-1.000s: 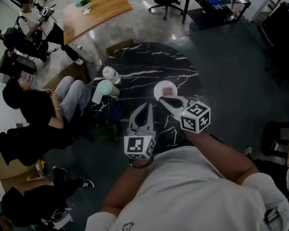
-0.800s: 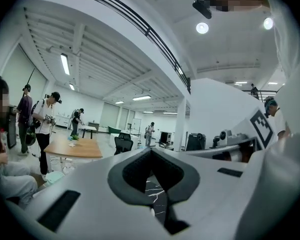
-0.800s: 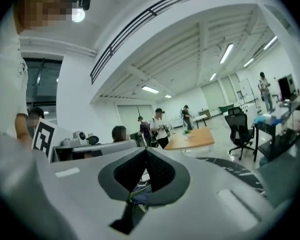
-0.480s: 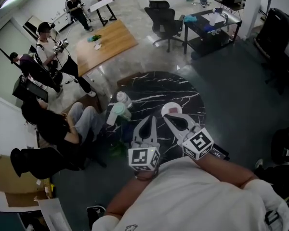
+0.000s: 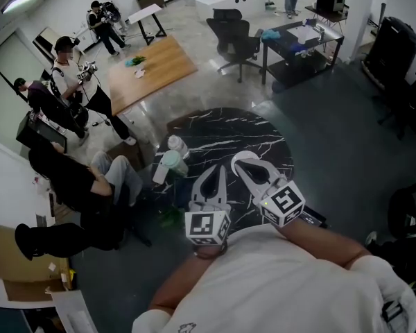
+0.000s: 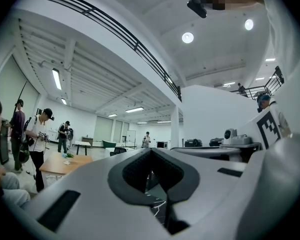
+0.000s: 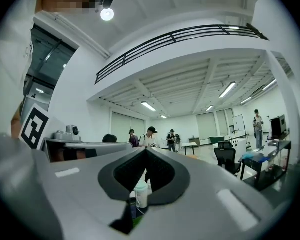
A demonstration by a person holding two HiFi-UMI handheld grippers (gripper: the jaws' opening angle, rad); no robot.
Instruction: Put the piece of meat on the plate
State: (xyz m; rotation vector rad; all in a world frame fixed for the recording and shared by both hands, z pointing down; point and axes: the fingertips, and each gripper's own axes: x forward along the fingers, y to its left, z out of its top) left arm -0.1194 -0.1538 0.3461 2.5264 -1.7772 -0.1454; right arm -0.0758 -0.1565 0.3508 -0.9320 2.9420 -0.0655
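Note:
The white plate (image 5: 243,155) lies on the round black marble table (image 5: 222,127); only a strip of its rim peeks out past my right gripper, and the piece of meat is hidden behind it. My right gripper (image 5: 240,161) hangs level above the table's near side, shut and empty. Beside it on the left, my left gripper (image 5: 214,170) is also shut with nothing in it. In the left gripper view the left gripper (image 6: 151,150) shows its jaws meeting, with the room beyond. The right gripper (image 7: 146,149) looks the same in the right gripper view.
Two pale bottles (image 5: 172,155) stand at the table's left edge; one bottle (image 7: 141,193) shows through the right jaws' gap. A seated person (image 5: 83,186) is close to the table's left. Farther off are standing people (image 5: 69,68), a wooden table (image 5: 152,64), an office chair (image 5: 232,26) and a black desk (image 5: 301,44).
Both grippers have risen and drawn back toward my body. The right one has rolled and now covers the plate and meat, which showed before. More of the room has come into view.

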